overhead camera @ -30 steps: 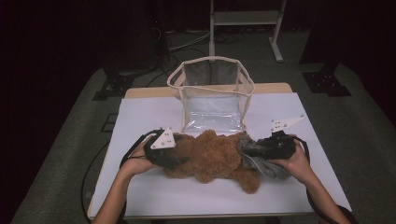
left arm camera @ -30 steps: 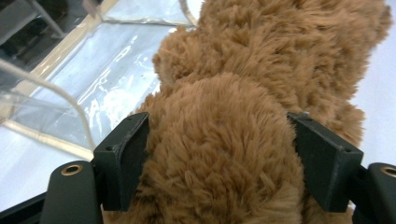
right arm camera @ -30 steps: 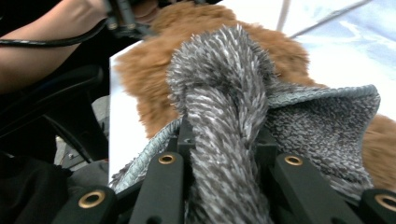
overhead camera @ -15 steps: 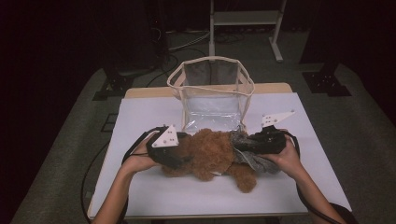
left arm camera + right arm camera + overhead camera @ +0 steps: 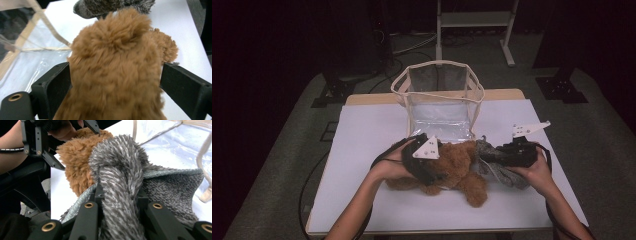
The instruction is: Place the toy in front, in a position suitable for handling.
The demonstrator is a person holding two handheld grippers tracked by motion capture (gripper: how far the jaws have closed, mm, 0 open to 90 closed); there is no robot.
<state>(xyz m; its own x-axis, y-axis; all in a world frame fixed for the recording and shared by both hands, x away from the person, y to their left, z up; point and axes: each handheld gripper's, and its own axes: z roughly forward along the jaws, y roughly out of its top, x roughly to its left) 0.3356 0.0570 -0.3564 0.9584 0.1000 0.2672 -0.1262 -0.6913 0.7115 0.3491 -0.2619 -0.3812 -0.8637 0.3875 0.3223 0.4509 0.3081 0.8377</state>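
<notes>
- Brown plush, a teddy bear point(image 5: 457, 172), lying on the white table point(image 5: 362, 150) near the middle, just in front of the clear mesh-sided bag point(image 5: 439, 95) with the cream rim.
- Held at its left side by the left gripper point(image 5: 428, 165): jaws spread wide around the thick fur, pressing it from both sides, so clamped on the teddy bear.
- Grey fluffy cloth point(image 5: 497, 162) touching the bear on its right; gripped by the right gripper point(image 5: 514, 152), jaws close together with a fold of the cloth pinched between them.
- Probably the step in hand: separating or lifting the two soft things, perhaps toward the bag.
- Possible trouble: only fur in the left jaws and not the body, so a slip when lifted; cause is the soft, compressible pile.
- Possible trouble: cloth and bear dragging each other, because the fibres touch and overlap at the middle.
- Possible trouble: knocking the light bag over or pushing it far, because it stands just behind both grippers.
- From the left gripper view: the fur point(image 5: 115, 65) bulging between the two black jaws, and the grey cloth point(image 5: 112, 6) just beyond the bear's head, details too small to read from above.
- From the right gripper view: the fold of cloth point(image 5: 120, 185) rising between the jaws, and the other gripper point(image 5: 37, 142) far at the left.
- From the high view: the whole layout, with the bag's open top and the position on the table.
</notes>
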